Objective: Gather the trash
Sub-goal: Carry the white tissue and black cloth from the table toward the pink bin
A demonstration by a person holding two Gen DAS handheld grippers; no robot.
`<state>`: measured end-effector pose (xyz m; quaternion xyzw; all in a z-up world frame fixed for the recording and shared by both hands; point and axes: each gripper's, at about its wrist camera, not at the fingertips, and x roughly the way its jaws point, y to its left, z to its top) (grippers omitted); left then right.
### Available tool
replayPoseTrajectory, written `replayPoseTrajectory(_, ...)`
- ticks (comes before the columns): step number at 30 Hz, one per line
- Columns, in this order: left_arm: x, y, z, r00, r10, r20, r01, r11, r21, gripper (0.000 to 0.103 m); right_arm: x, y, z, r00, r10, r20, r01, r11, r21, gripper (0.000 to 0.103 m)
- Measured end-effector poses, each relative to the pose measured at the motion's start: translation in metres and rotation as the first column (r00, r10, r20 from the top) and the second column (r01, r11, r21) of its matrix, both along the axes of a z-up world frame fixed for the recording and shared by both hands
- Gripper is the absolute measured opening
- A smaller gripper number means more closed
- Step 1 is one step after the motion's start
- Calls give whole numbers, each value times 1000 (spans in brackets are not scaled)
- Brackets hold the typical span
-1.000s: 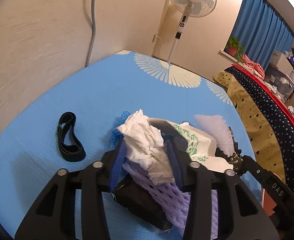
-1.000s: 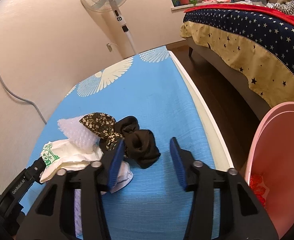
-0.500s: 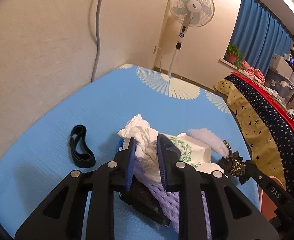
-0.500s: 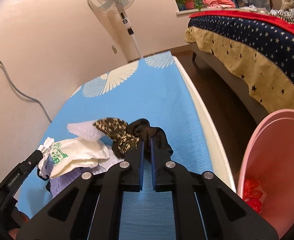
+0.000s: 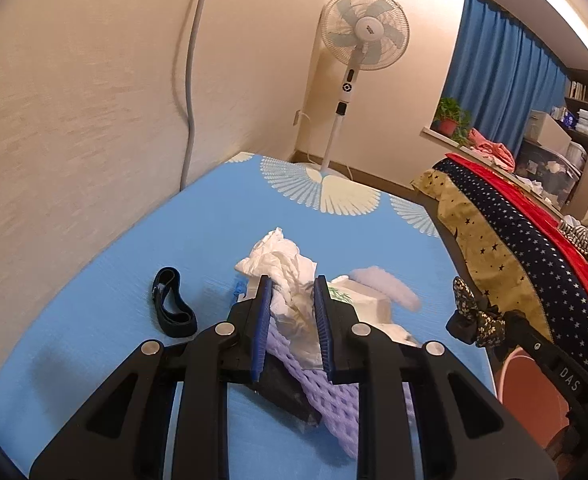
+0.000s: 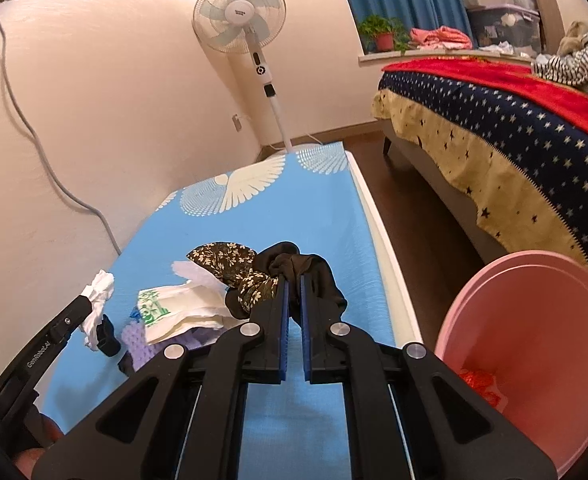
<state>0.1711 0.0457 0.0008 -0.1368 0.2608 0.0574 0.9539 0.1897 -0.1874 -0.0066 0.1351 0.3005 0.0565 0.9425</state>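
- Left gripper [image 5: 292,294] clamped on a crumpled white tissue wad [image 5: 284,276], blue pads pressing it from both sides, wad lifted clear of the pile below.
- Right gripper [image 6: 292,285] closed tight on dark black cloth [image 6: 313,276], pads nearly meeting, with floral brown fabric [image 6: 234,268] bunched up against it on the left.
- Directly under the left gripper: purple foam netting [image 5: 333,392] lying over a flat black object [image 5: 284,390], identity hard to make out.
- Beside those, a white bag with green print [image 6: 174,308] and a pale bubbly foam piece [image 5: 385,286], all resting on the blue cloth-covered table [image 5: 106,320].
- Off to the left on the cloth, well apart from the pile, a looped black strap [image 5: 172,306].
- At the right, below table level, a pink bin [image 6: 533,344] holding something red [image 6: 481,386] at its bottom.
- Farther right, a bed with star-patterned cover [image 6: 493,132].
- Farthest back, a standing fan [image 6: 240,16] against the wall, blue curtains [image 5: 493,76] and a potted plant [image 6: 383,34] on the sill.
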Motion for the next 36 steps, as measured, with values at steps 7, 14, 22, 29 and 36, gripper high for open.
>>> replayPoseTrajectory(7, -18, -5, 8, 999, -33, 8, 33, 999, 11, 21, -25, -3, 17, 999, -11, 30, 12, 999, -30, 6)
replayPoseTrajectory(14, -36, -15, 16, 997, -71, 19, 71, 997, 21, 21, -51, -11, 34, 998, -25, 62, 29, 998, -55, 6)
replayPoseTrajectory(22, -55, -32, 22, 990, -139, 29, 139, 990, 13, 21, -78, -23, 47, 995, -54, 80, 61, 995, -83, 6)
replayPoseTrajectory(29, -62, -54, 25, 981, -194, 30, 194, 981, 17, 21, -97, -37, 58, 991, -85, 102, 96, 990, -102, 6)
replayPoseTrajectory(36, -67, -73, 26, 969, -243, 30, 243, 970, 22, 21, -110, -50, 63, 987, -117, 109, 129, 985, -112, 6)
